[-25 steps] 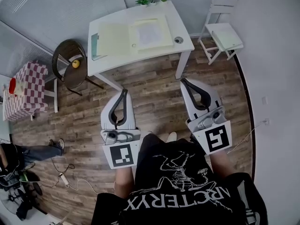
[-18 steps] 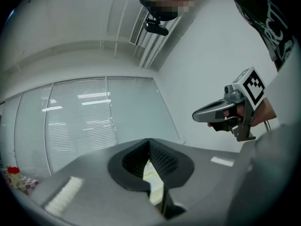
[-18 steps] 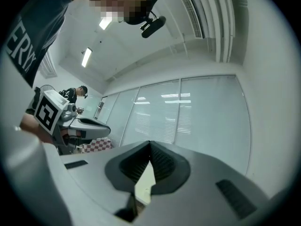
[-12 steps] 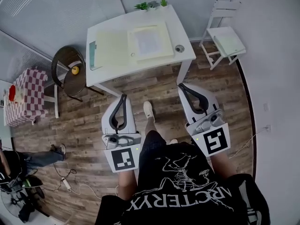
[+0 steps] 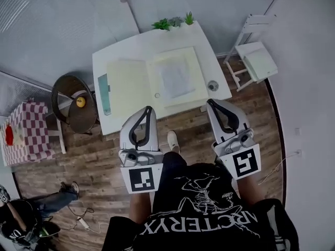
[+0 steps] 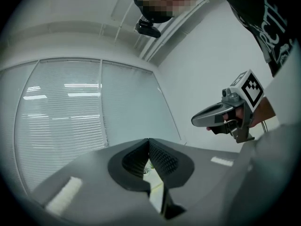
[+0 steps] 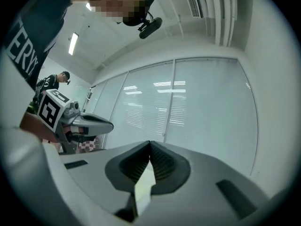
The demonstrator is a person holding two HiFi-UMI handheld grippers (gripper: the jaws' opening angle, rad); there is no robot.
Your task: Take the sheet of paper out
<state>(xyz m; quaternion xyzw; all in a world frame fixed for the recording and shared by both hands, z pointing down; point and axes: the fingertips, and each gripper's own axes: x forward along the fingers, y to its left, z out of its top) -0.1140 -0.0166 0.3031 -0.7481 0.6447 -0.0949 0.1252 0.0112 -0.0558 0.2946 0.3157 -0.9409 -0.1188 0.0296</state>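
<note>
Grey left gripper [image 5: 148, 110]: jaws fully together, ribbed pads [image 6: 162, 159] meeting at the tips, nothing clamped. Right gripper [image 5: 211, 103]: same, jaws closed tip to tip, pads [image 7: 162, 163] empty. Each is held in one hand, marker cube toward the person, nose forward. Both gripper views look out at the blinds and wall rather than down at the counter.

From the head view, both tips sit over the near edge of the white counter [image 5: 118, 54]. Can't tell whether either touches it.

Sheet of paper [image 5: 177, 78]: white with faint print, lying flat on the right half of an open cream folder [image 5: 125, 83]. Its long axis runs from the near edge of the counter toward the far edge with the small plants [image 5: 172, 22], skewed slightly in line with the folder.

Relative to the grippers, the sheet is ahead of both tips and roughly between their two lines, clear of either. Small round grey object [image 5: 212, 86] sits just right of the folder, just ahead of the right gripper. Greenish strip [image 5: 104, 94] lies at the counter's left edge.
</note>
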